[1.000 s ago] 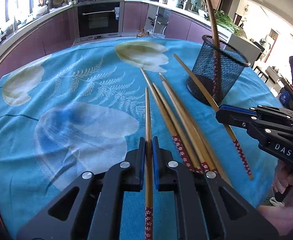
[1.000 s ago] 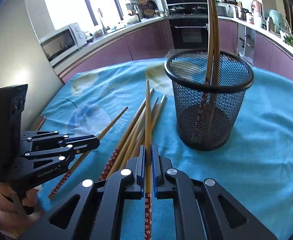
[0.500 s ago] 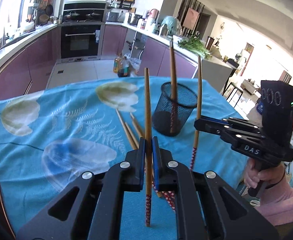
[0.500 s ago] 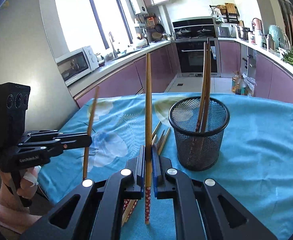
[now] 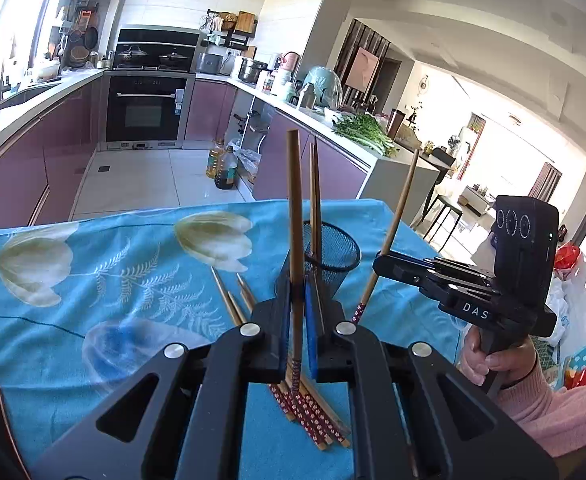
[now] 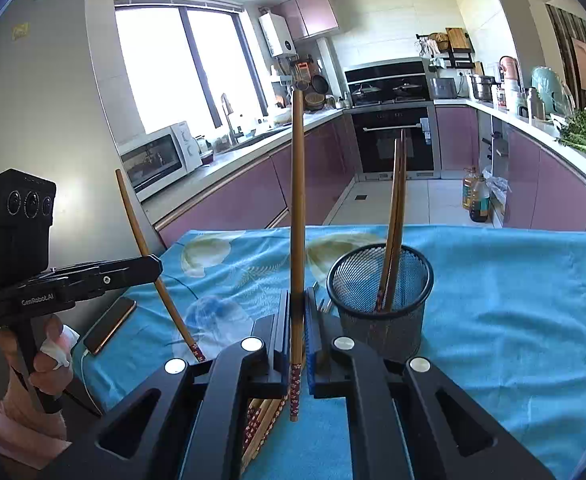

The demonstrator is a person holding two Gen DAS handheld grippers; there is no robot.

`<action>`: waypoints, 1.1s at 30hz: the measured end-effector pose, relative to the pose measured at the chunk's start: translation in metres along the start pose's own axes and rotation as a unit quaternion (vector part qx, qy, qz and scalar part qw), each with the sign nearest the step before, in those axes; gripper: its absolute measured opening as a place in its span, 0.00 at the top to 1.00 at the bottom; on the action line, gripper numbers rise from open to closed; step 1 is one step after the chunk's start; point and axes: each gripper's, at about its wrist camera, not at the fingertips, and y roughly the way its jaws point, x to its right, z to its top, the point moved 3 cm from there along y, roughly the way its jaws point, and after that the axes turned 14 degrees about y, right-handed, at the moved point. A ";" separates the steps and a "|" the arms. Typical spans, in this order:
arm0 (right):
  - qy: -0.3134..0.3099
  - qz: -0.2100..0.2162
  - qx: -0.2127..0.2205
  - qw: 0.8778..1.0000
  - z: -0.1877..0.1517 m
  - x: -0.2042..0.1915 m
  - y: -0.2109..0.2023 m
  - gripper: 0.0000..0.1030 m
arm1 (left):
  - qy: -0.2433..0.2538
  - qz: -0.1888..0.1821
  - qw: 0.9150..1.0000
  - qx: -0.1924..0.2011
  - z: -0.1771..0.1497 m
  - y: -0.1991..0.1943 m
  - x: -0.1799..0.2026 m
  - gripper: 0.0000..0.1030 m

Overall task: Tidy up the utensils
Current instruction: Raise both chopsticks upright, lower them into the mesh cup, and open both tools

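Observation:
My left gripper (image 5: 296,320) is shut on a wooden chopstick (image 5: 295,220) and holds it upright above the table. My right gripper (image 6: 297,332) is shut on another chopstick (image 6: 297,200), also upright; it shows tilted in the left wrist view (image 5: 393,232). A black mesh cup (image 6: 381,296) stands on the blue cloth (image 6: 513,300) with two chopsticks (image 6: 397,220) inside. It lies just beyond both grippers (image 5: 333,248). Several loose chopsticks (image 5: 313,416) lie on the cloth under my left gripper.
A phone (image 6: 111,326) lies at the table's left edge. The left gripper body (image 6: 73,280) is at the left of the right wrist view. Kitchen counters and an oven (image 6: 393,136) stand behind the table.
Both grippers have lifted their chopsticks off the cloth, from lying flat to upright, and risen well above the table. The cup now looks lower and farther.

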 end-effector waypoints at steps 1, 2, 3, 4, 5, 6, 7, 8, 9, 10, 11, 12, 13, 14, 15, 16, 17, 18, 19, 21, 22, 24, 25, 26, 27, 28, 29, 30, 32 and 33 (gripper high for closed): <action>-0.001 0.000 0.004 1.000 0.002 0.001 -0.002 0.95 | 0.000 -0.001 1.000 0.004 0.003 0.000 0.001 0.93; -0.001 0.000 0.007 1.000 0.006 0.000 -0.003 0.95 | 0.000 -0.002 1.000 0.007 0.006 0.000 0.001 0.93; -0.001 -0.001 0.009 1.000 0.007 0.001 -0.003 0.95 | 0.000 -0.003 1.000 0.010 0.009 0.001 0.002 0.93; -0.001 0.000 0.011 1.000 0.010 0.001 -0.005 0.95 | 0.000 -0.004 1.000 0.013 0.011 0.002 0.002 0.93; -0.003 -0.001 0.015 1.000 0.011 0.001 -0.006 0.95 | 0.000 -0.005 1.000 0.016 0.015 0.004 0.003 0.93; -0.005 -0.002 0.019 1.000 0.013 0.001 -0.007 0.95 | 0.000 -0.006 1.000 0.019 0.019 0.005 0.003 0.93; -0.006 -0.003 0.022 1.000 0.013 0.000 -0.009 0.95 | 0.001 -0.007 1.000 0.022 0.022 0.006 0.003 0.93; -0.008 -0.003 0.026 1.000 0.016 0.000 -0.011 0.95 | 0.001 -0.007 1.000 0.025 0.026 0.007 0.004 0.93; -0.010 -0.004 0.030 0.999 0.019 0.001 -0.012 0.95 | 0.003 -0.007 1.000 0.028 0.031 0.008 0.004 0.93; -0.010 -0.004 0.034 0.999 0.022 0.001 -0.014 0.95 | 0.005 -0.005 0.999 0.031 0.035 0.010 0.005 0.93; -0.010 -0.003 0.037 0.999 0.025 0.001 -0.015 0.95 | 0.007 -0.004 0.999 0.033 0.038 0.013 0.004 0.93; -0.010 -0.002 0.040 0.999 0.028 0.001 -0.016 0.95 | 0.009 -0.005 0.999 0.036 0.042 0.014 0.005 0.93; -0.011 -0.002 0.043 0.999 0.031 0.002 -0.018 0.95 | 0.010 -0.006 0.999 0.038 0.046 0.015 0.005 0.93; -0.011 -0.002 0.047 0.999 0.034 0.002 -0.019 0.95 | 0.013 -0.006 0.999 0.042 0.052 0.016 0.006 0.93; -0.011 -0.002 0.050 0.999 0.038 0.002 -0.020 0.95 | 0.016 -0.005 0.999 0.045 0.056 0.017 0.007 0.93; -0.013 -0.003 0.055 0.998 0.042 0.002 -0.021 0.95 | 0.018 -0.004 0.999 0.049 0.060 0.018 0.007 0.93; -0.014 -0.003 0.058 0.998 0.044 0.002 -0.023 0.95 | 0.020 -0.004 0.998 0.053 0.065 0.019 0.007 0.93; -0.016 -0.004 0.061 0.998 0.047 0.002 -0.025 0.95 | 0.021 -0.005 0.998 0.057 0.070 0.020 0.008 0.93; -0.018 -0.005 0.064 0.998 0.050 0.001 -0.026 0.95 | 0.023 -0.005 0.998 0.059 0.074 0.020 0.008 0.93; -0.022 -0.006 0.072 0.997 0.056 0.000 -0.028 0.95 | 0.029 -0.004 0.997 0.067 0.084 0.021 0.009 0.93; -0.024 -0.007 0.076 0.997 0.059 0.000 -0.029 0.95 | 0.031 -0.004 0.997 0.071 0.088 0.021 0.010 0.93; -0.027 -0.009 0.084 0.996 0.065 0.000 -0.031 0.95 | 0.036 -0.005 0.996 0.079 0.096 0.022 0.012 0.93; -0.028 -0.009 0.087 0.996 0.068 0.000 -0.031 0.95 | 0.037 -0.006 0.996 0.082 0.100 0.023 0.013 0.93; -0.029 -0.010 0.090 0.995 0.071 0.001 -0.031 0.95 | 0.039 -0.005 0.996 0.085 0.102 0.023 0.014 0.93; -0.029 -0.010 0.093 0.995 0.073 0.001 -0.031 0.95 | 0.041 -0.005 0.995 0.086 0.105 0.024 0.015 0.93; -0.030 -0.011 0.095 0.995 0.073 0.001 -0.030 0.95 | 0.043 -0.005 0.995 0.087 0.107 0.025 0.016 0.93; -0.030 -0.012 0.095 0.995 0.075 0.002 -0.028 0.95 | 0.046 -0.003 0.995 0.087 0.108 0.028 0.017 0.93; -0.029 -0.014 0.094 0.995 0.076 0.003 -0.026 0.95 | 0.050 0.000 0.995 0.086 0.109 0.031 0.019 0.93; -0.026 -0.016 0.089 0.996 0.077 0.005 -0.018 0.95 | 0.055 0.003 0.995 0.079 0.111 0.039 0.021 0.93; -0.026 -0.020 0.087 0.996 0.076 0.006 -0.014 0.95 | 0.057 0.004 0.995 0.076 0.111 0.043 0.022 0.93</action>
